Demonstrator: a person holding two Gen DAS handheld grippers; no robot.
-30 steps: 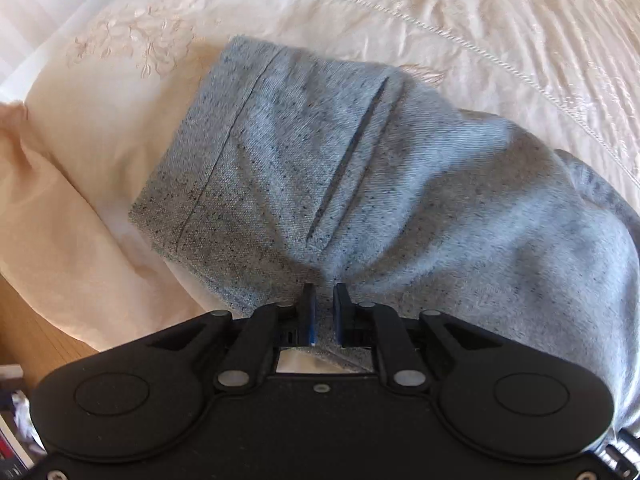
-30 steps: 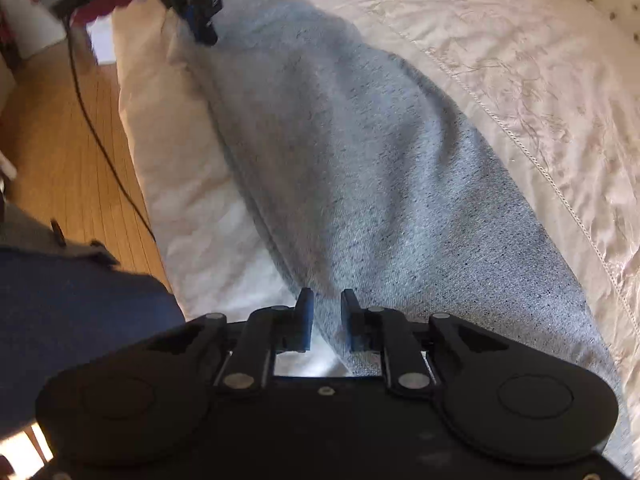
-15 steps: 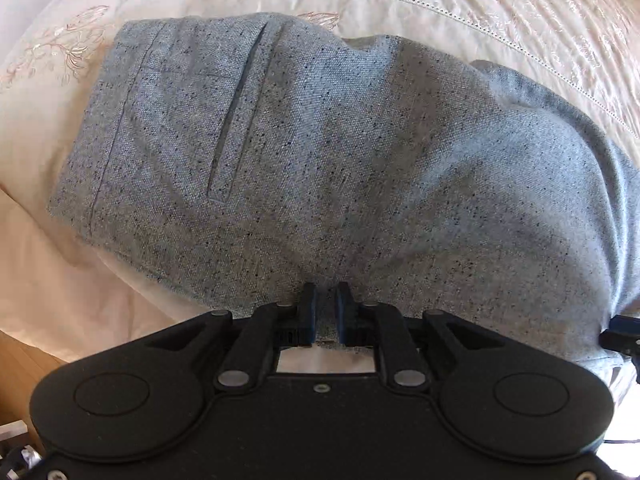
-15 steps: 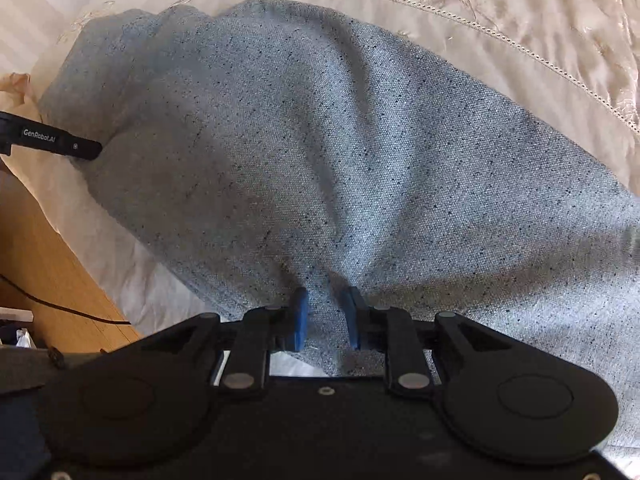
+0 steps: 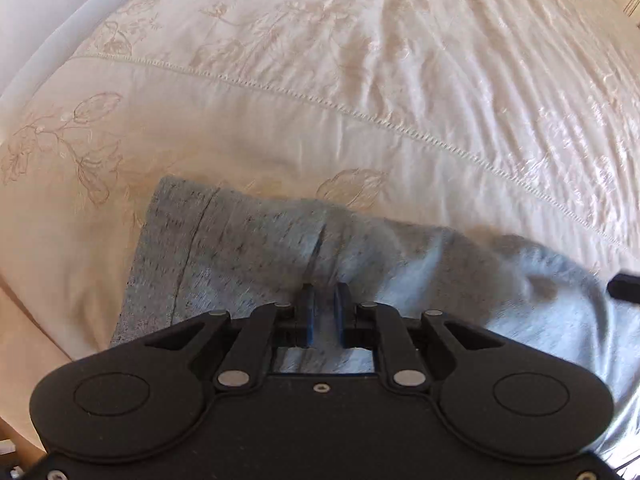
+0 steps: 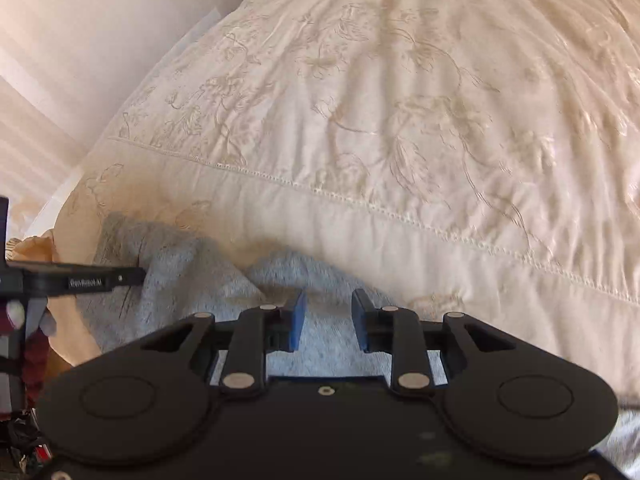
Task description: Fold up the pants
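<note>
Lying doubled along the near edge of the bed (image 5: 360, 80), the pants (image 5: 248, 248) seemed part-folded and still unsmoothed, the left gripper (image 5: 323, 304) apparently pinching their cloth while the right gripper (image 6: 329, 312) was opening above it, nothing clamped.

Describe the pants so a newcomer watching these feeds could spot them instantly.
Start with the cream embroidered bedspread that fills both views. At its near edge, just ahead of each gripper, lies the pants, a rumpled heap of speckled grey-blue cloth. It is the only dark, flecked fabric on the pale bed, with a stitched band at its left end.
</note>
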